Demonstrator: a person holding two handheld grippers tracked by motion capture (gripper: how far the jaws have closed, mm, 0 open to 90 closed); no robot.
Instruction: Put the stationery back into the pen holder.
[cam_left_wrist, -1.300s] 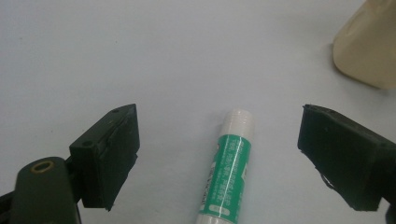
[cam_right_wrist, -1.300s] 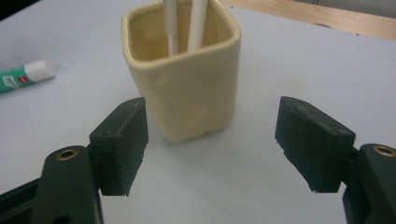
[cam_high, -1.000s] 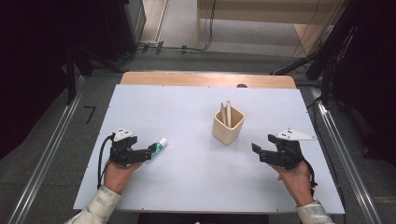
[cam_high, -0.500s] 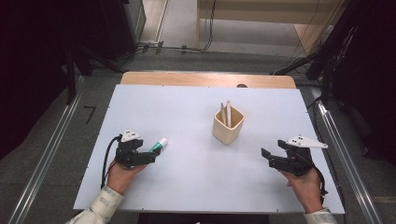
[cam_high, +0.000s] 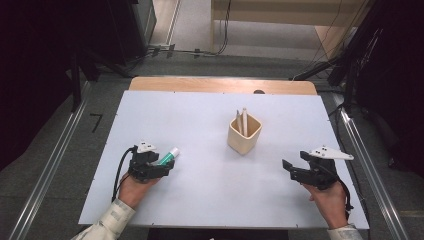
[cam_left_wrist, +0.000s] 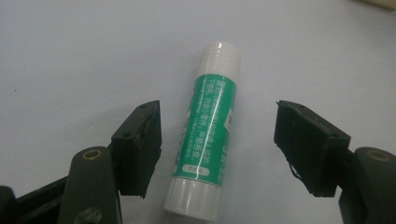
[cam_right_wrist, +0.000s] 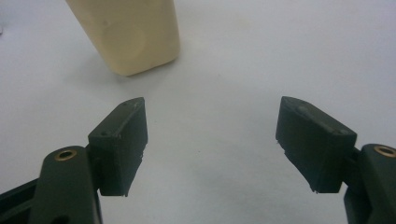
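Since the earlier frames, your right gripper (cam_high: 296, 171) has drawn back, farther right of the beige cup (cam_high: 244, 134), while the glue stick (cam_left_wrist: 207, 130) has stayed put left of that cup. The stick lies flat between your left gripper's (cam_left_wrist: 218, 144) wide-spread jaws, touching neither. Your right jaws gape equally wide, empty, aimed toward the cup.

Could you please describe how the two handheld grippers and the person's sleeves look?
Both the left gripper and the right gripper are black with blocky fingers, brass-coloured pivot pins, and a pale three-cornered top plate. A black cable trails from each. The sleeves are light-coloured.
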